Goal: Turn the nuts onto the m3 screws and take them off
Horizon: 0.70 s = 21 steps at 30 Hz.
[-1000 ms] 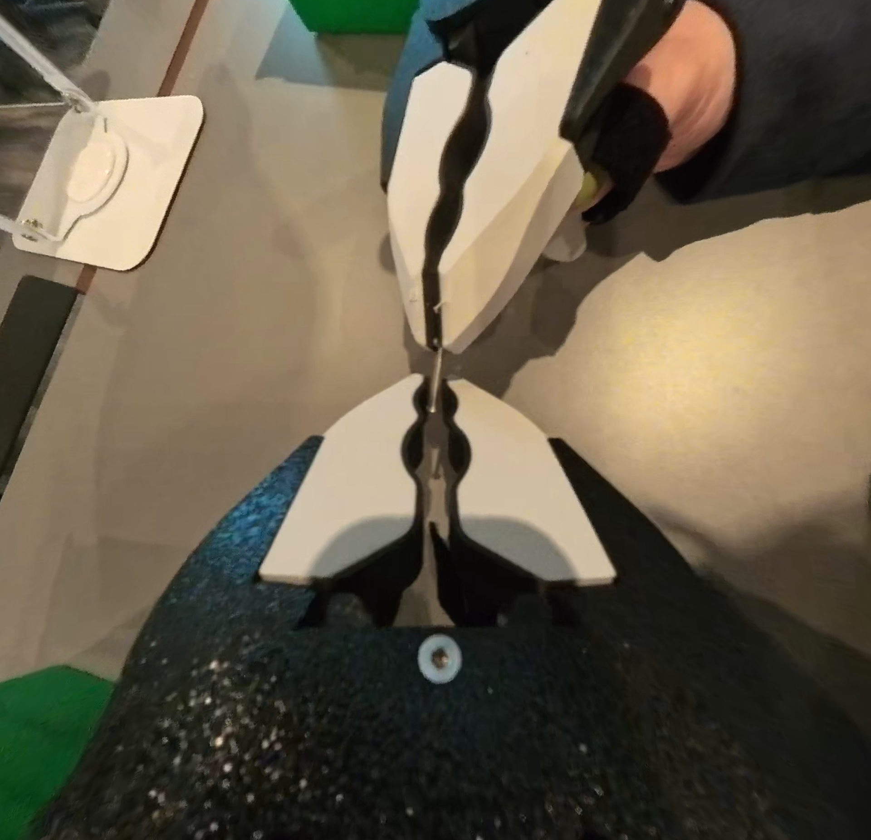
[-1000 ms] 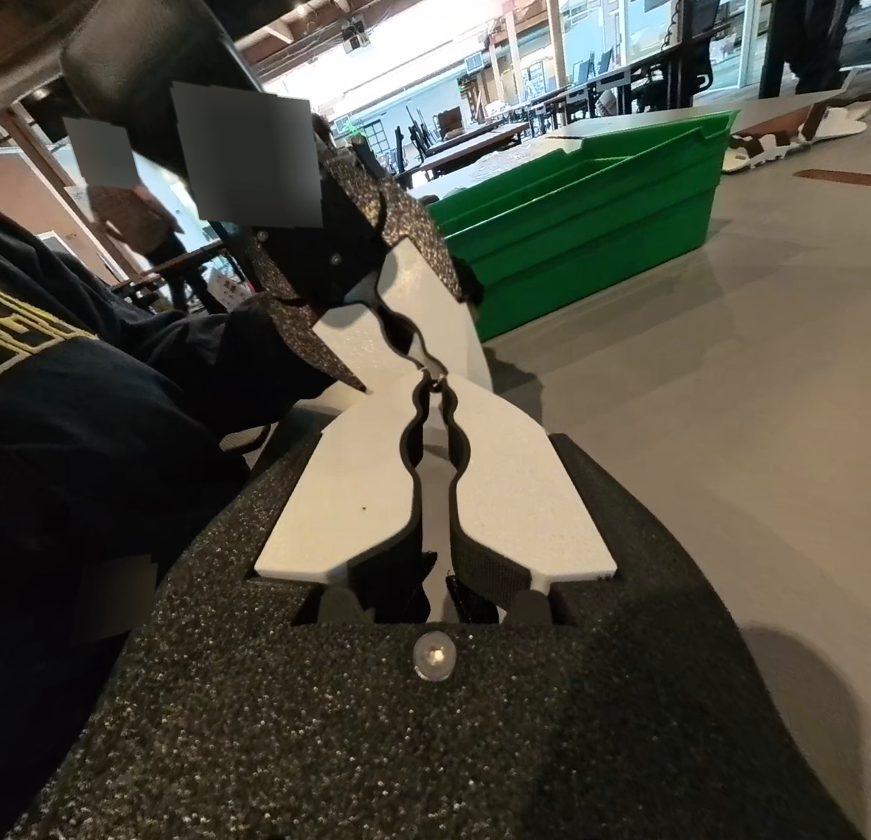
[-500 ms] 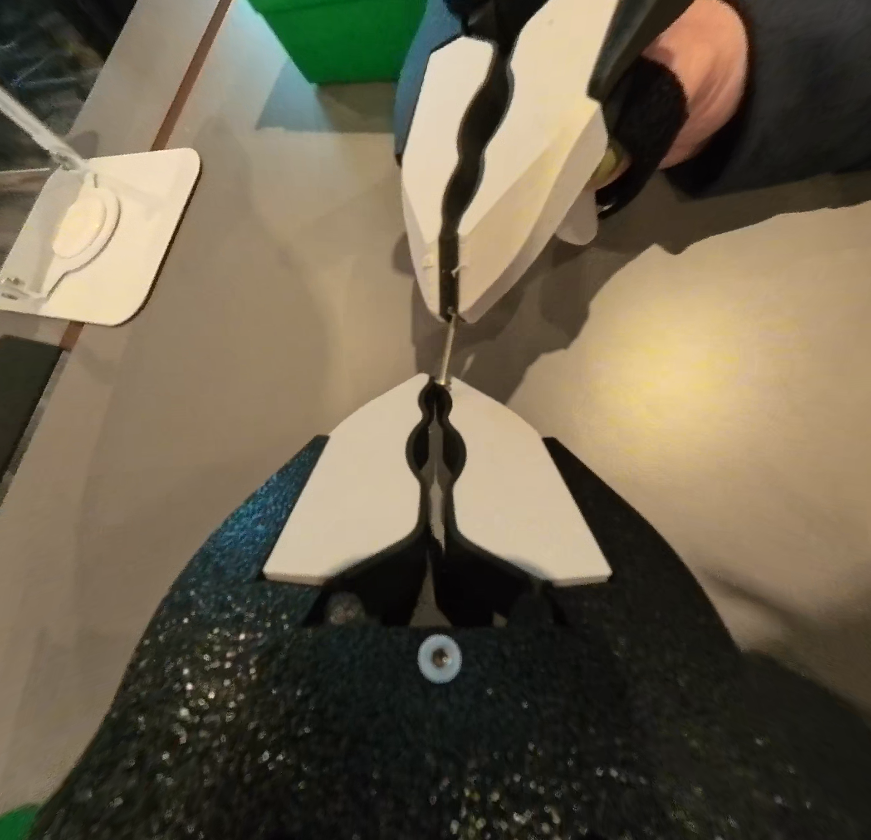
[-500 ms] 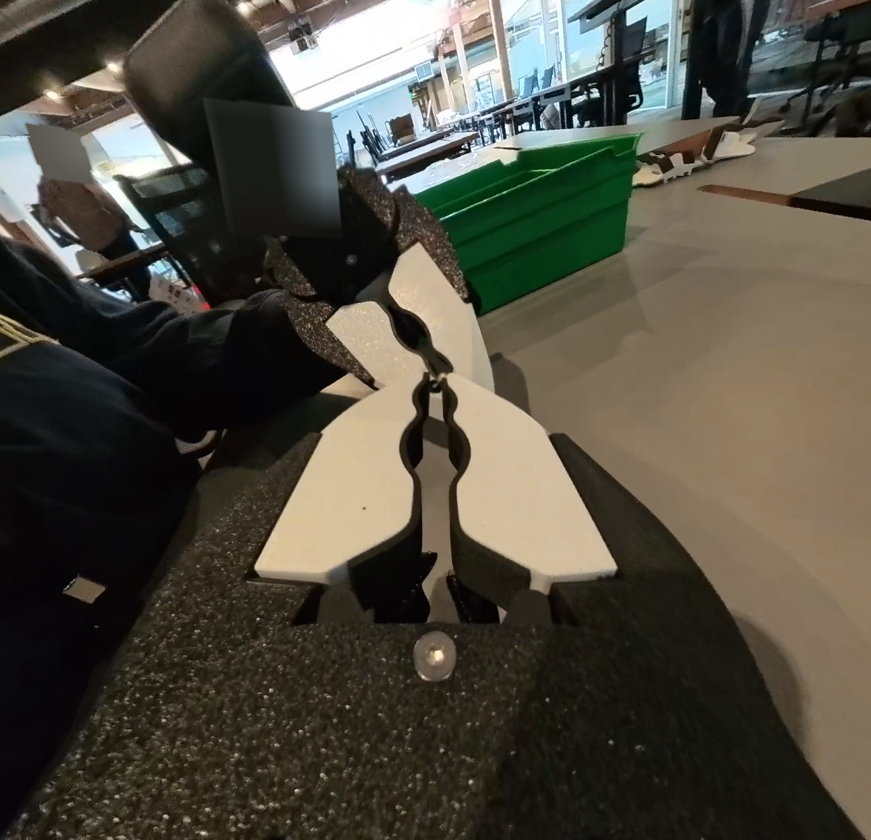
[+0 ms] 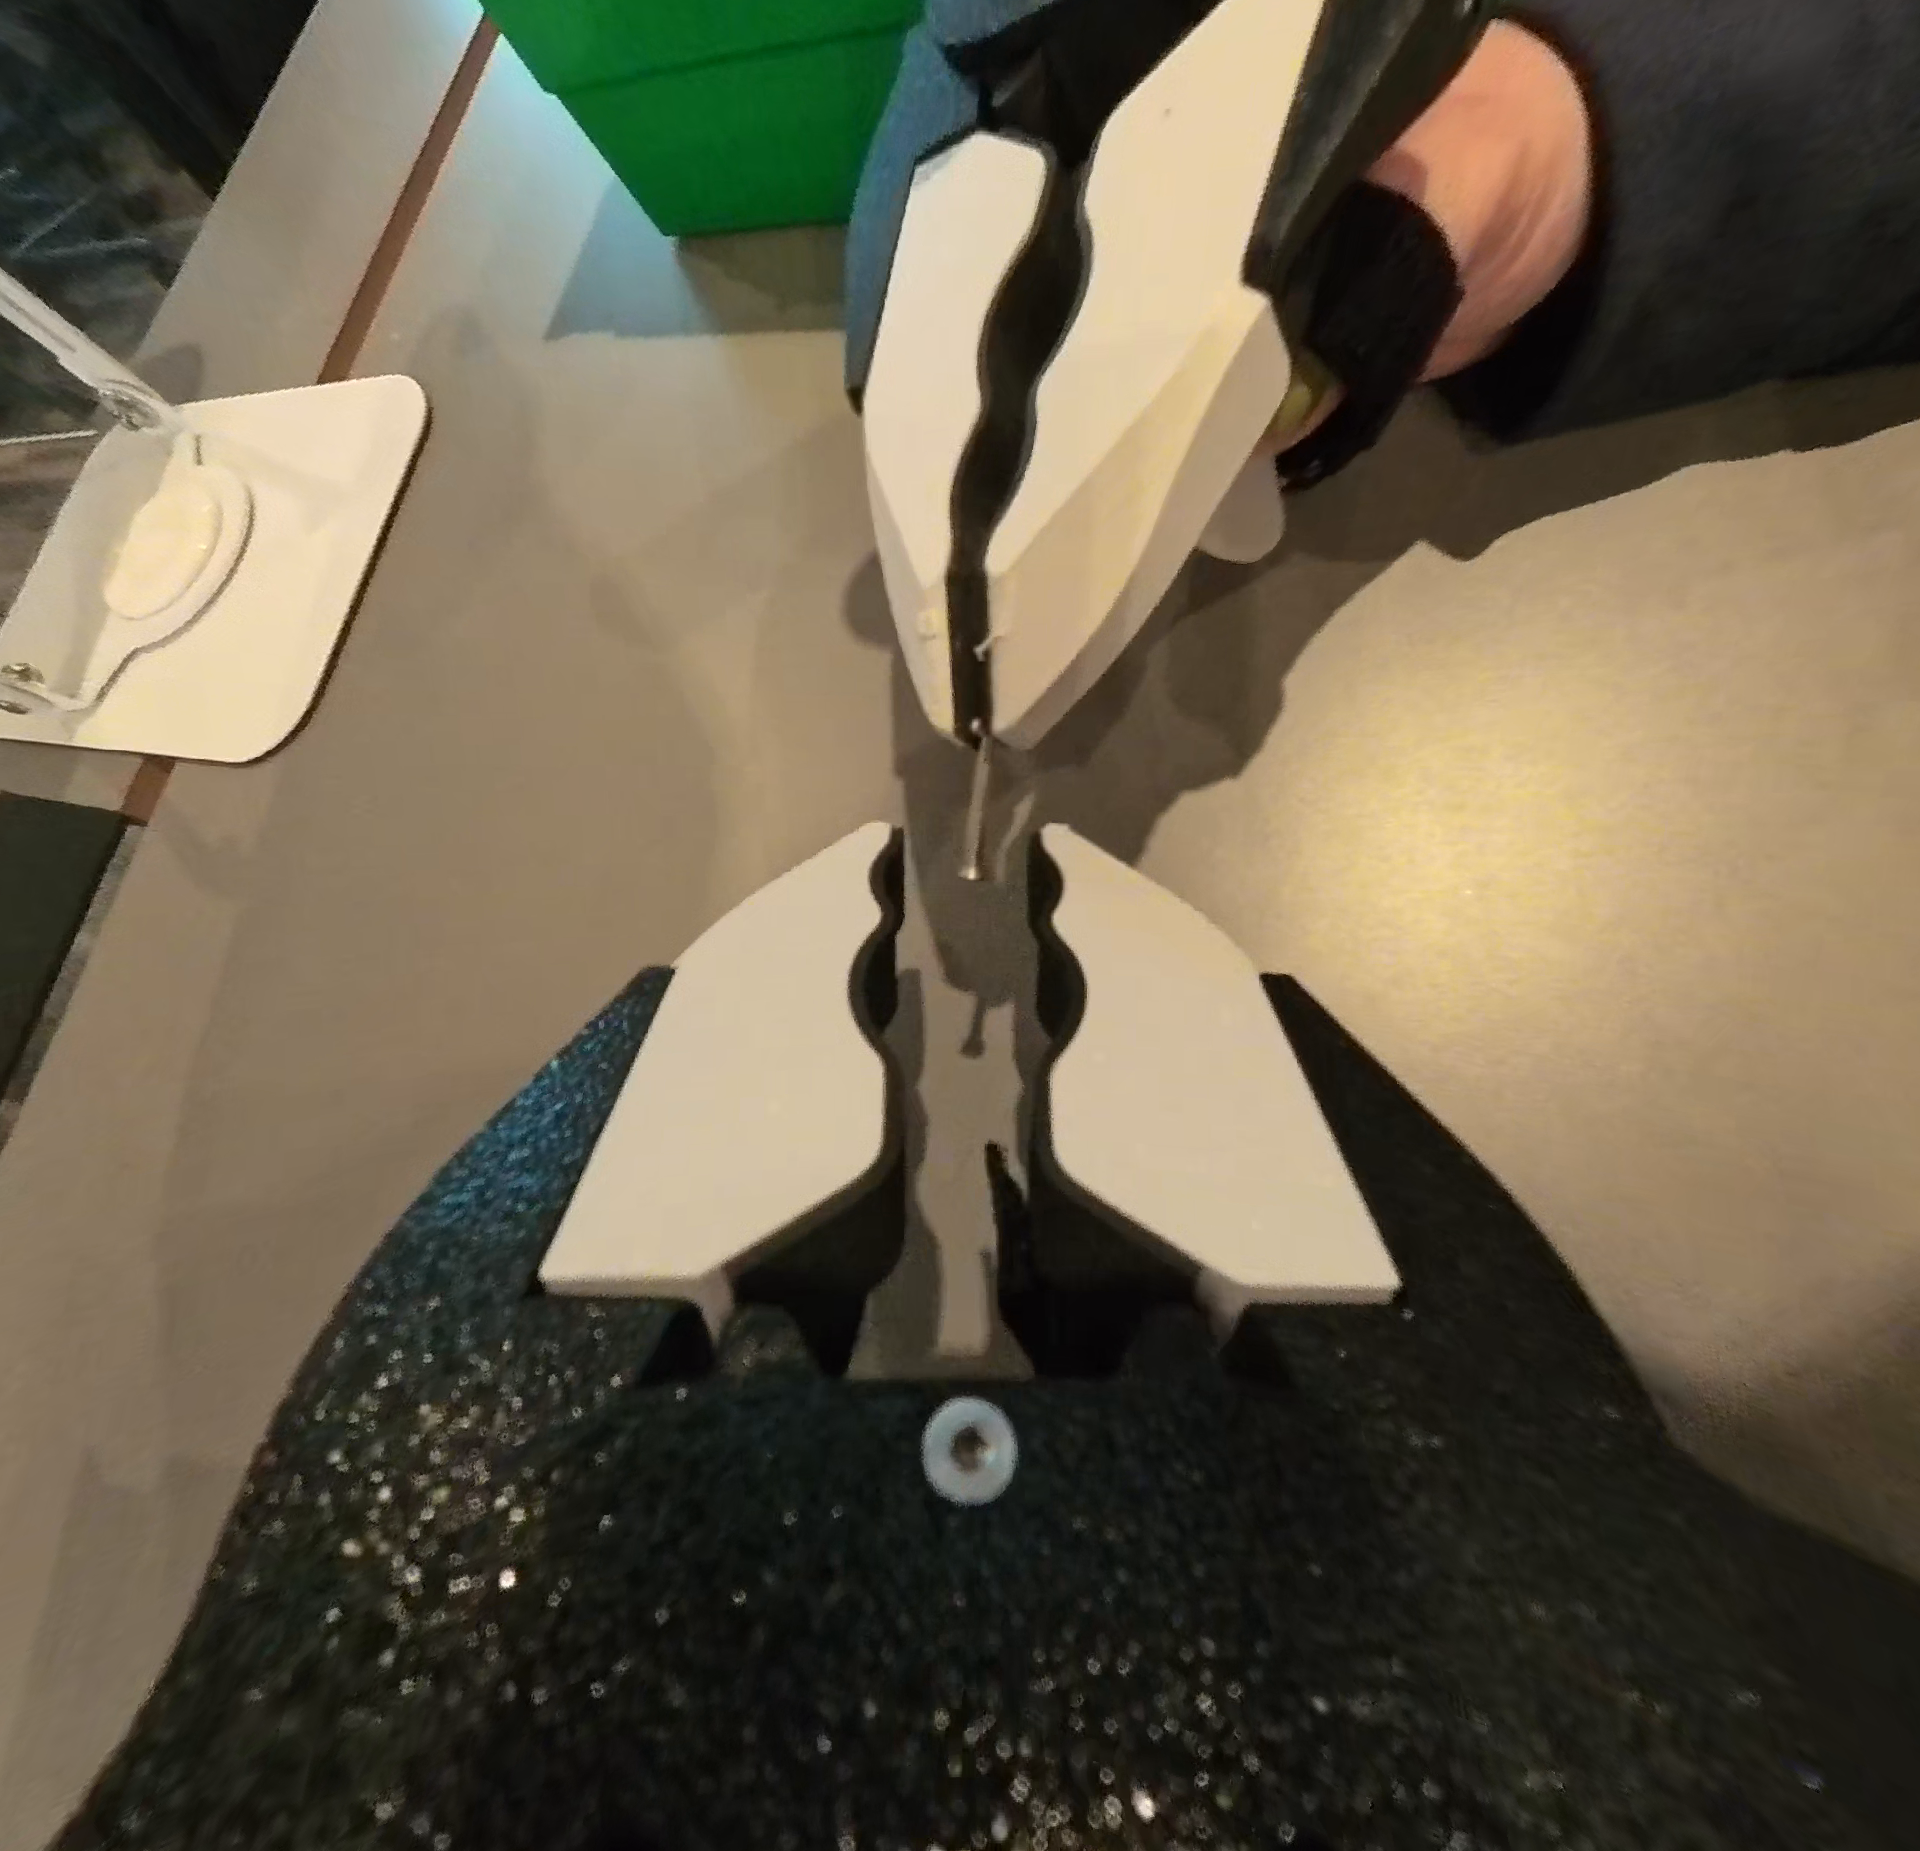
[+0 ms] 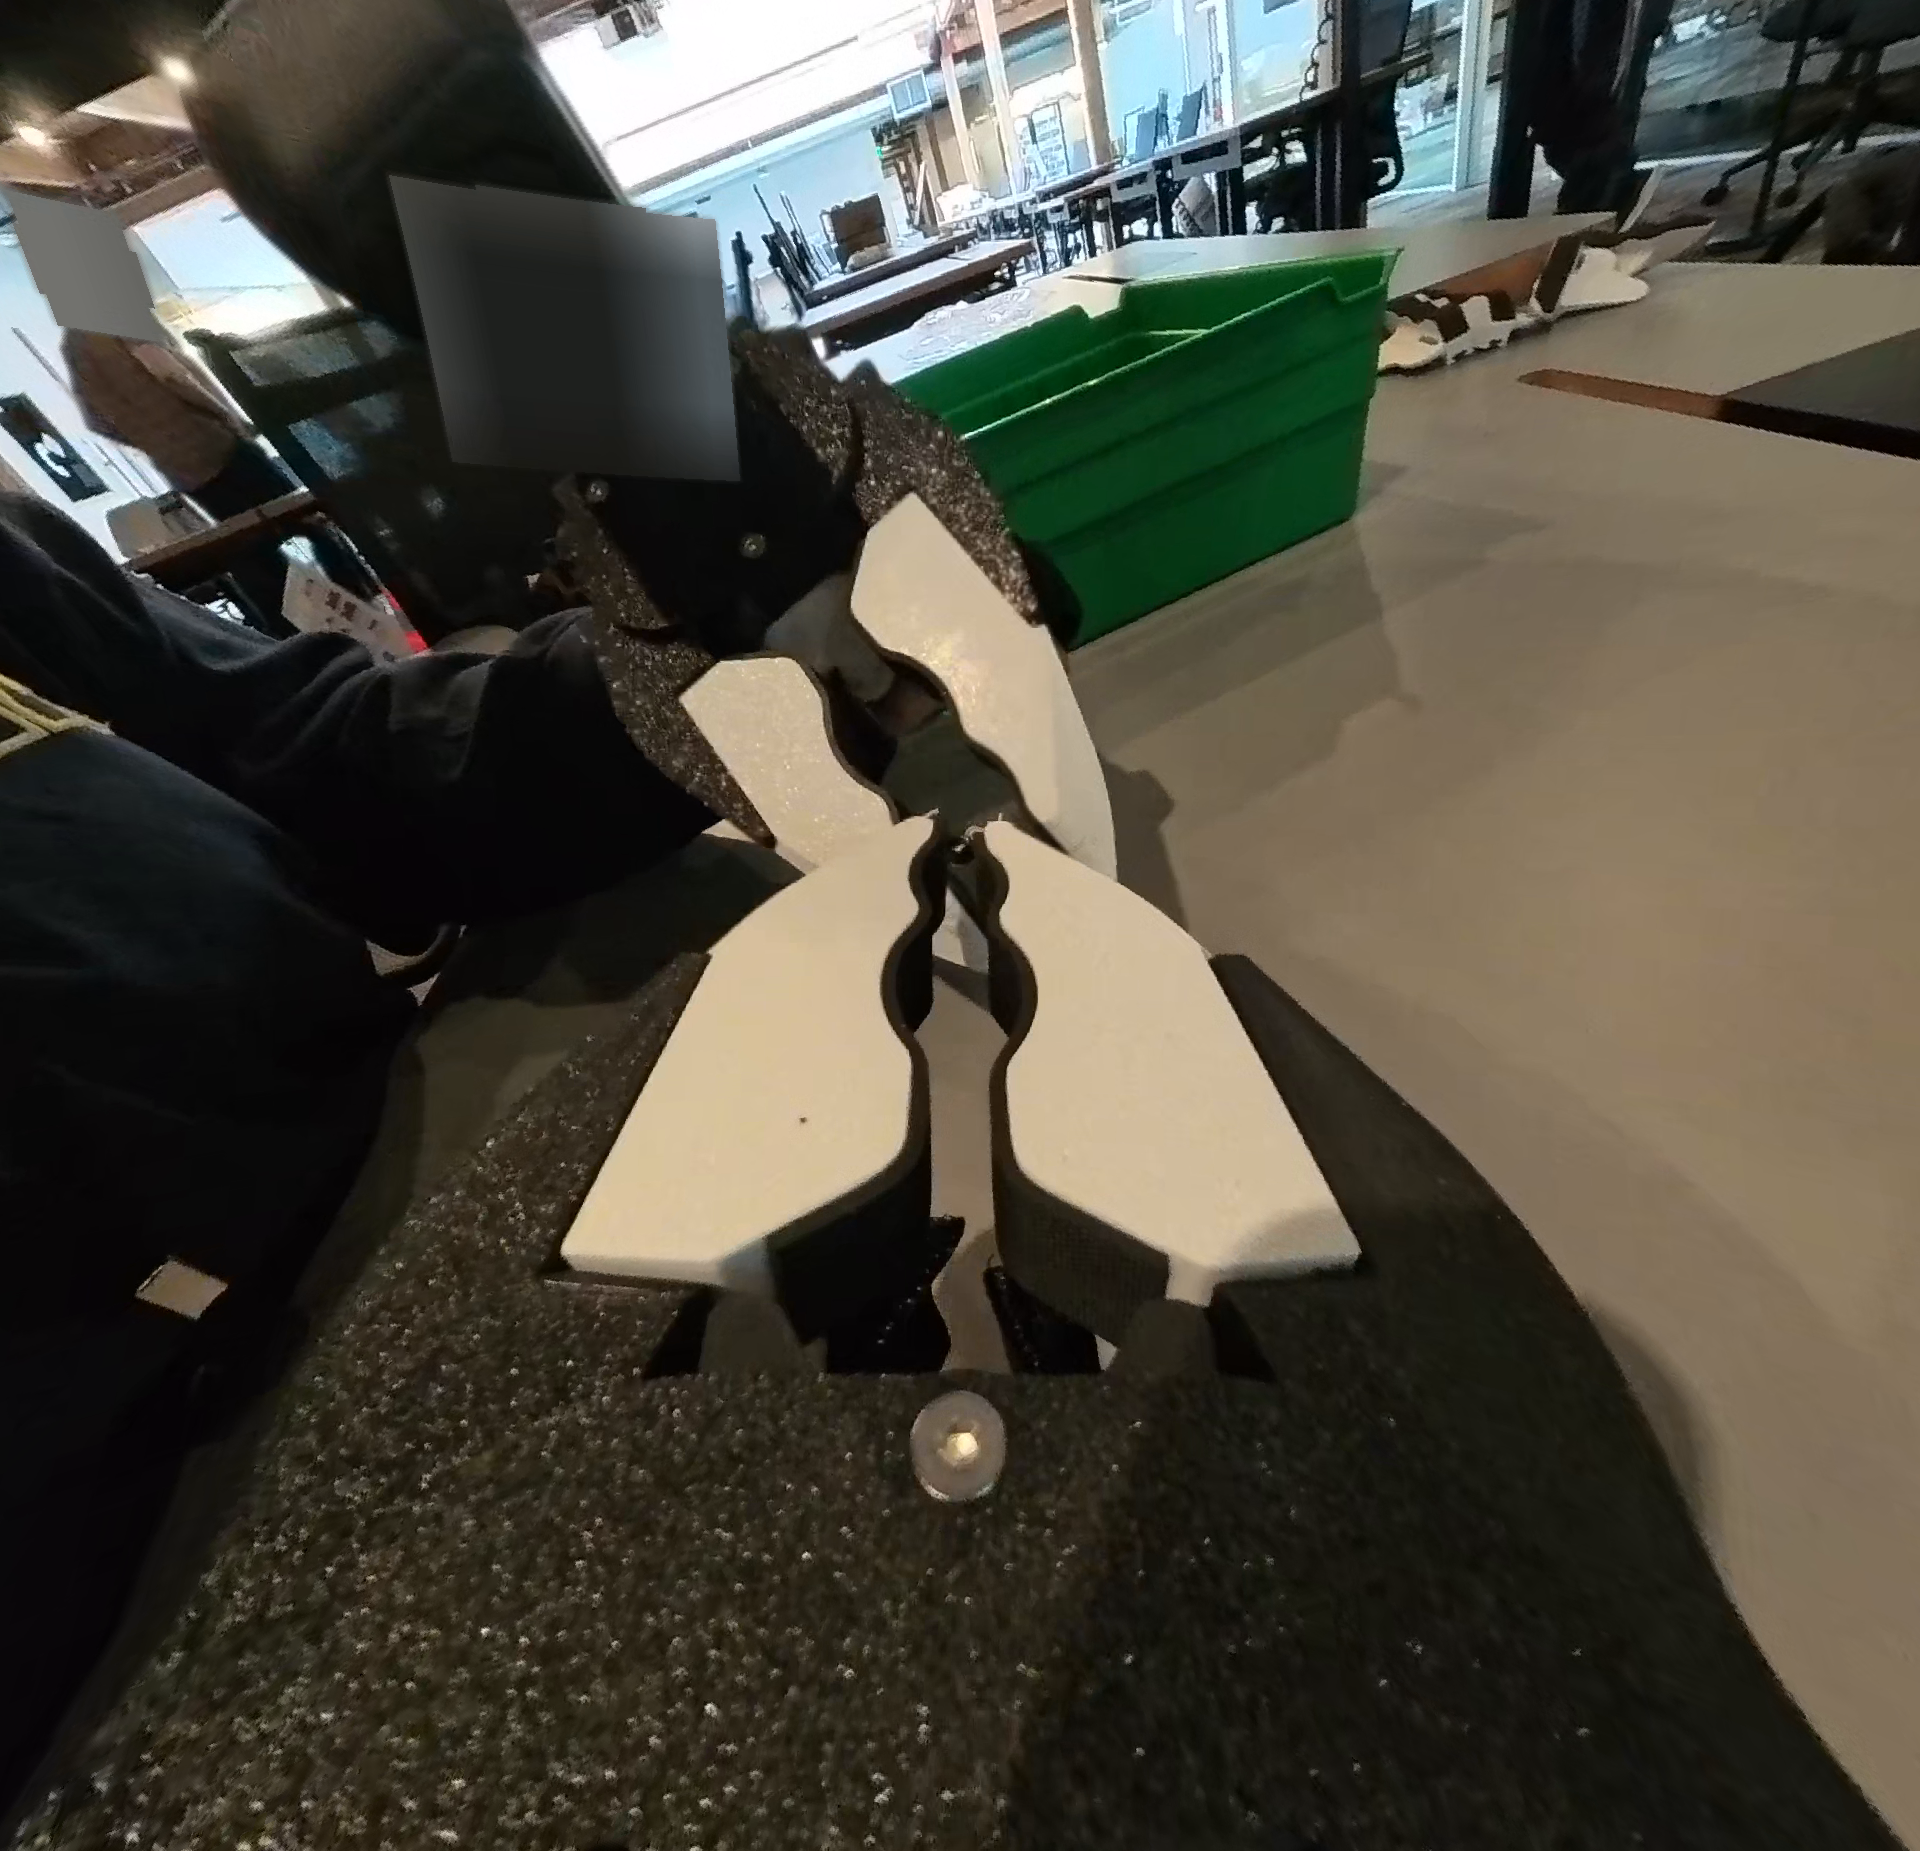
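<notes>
Tongs, two pairs, hand-held, white fingers on black speckled bodies.

Item 1: right gripper (image 5: 971, 731). Fingers drawn together and clamped on the head end of a thin metal screw (image 5: 977, 814), whose shank is left projecting toward the near side. The screw is presumably held this way so that its free end is offered to the opposite pair for nut work. In the right wrist view the same clamp is seen at the fingertips (image 6: 961, 845), though the screw itself is barely visible there.

Item 2: left gripper (image 5: 966, 851). Fingers stood apart, with grey table (image 5: 1558, 762) seen between them. The screw's free tip is located between the two fingertips, touched by neither pad (a clear gap is seen on each side). Nothing is held. No nut can be made out on the screw or in this gripper; it is too small to tell where one lies.

Item 3: surroundings. A green bin (image 6: 1195, 430) is placed at the far side of the table; a white plate with a fitting (image 5: 208, 565) lies at the far left.

Judged stage: between grips, the screw supported from one end only.
</notes>
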Available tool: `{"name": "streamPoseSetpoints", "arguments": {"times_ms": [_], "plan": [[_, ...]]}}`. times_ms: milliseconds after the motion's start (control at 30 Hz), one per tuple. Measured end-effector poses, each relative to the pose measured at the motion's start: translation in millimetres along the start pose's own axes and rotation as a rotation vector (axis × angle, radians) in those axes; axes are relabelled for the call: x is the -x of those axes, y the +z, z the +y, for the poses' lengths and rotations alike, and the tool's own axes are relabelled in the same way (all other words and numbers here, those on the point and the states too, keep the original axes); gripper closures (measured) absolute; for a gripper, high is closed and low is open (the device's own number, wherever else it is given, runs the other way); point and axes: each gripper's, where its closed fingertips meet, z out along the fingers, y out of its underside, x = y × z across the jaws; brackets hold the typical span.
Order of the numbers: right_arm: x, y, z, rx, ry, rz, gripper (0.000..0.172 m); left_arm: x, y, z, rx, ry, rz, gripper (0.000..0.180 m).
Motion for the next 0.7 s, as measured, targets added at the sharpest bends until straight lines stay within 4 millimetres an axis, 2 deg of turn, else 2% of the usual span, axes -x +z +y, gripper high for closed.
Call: {"name": "streamPoseSetpoints", "arguments": {"times_ms": [100, 267, 433, 533, 700], "plan": [[0.9, 0.2, 0.2, 0.002, 0.000, -0.007, 0.167, -3.8, 2.3, -1.5, 0.010, 0.018, 0.009, 0.167], [-1.9, -0.5, -0.8, -0.007, 0.019, 0.002, 0.167, 2.3, 3.9, -1.9, 0.009, 0.048, -0.050, 0.180], [-10.3, -2.3, -3.4, -0.029, 0.024, 0.059, 0.166, 10.9, 9.2, -2.5, 0.017, 0.055, -0.080, 0.180], [-16.4, -4.3, -6.5, -0.048, 0.006, 0.105, 0.153, 19.6, 15.5, 1.1, 0.030, 0.068, -0.092, 0.180], [-27.5, -7.8, -11.4, -0.064, -0.080, 0.189, 0.137, 31.4, 31.6, 23.0, 0.083, 0.033, -0.057, 0.180]]}}
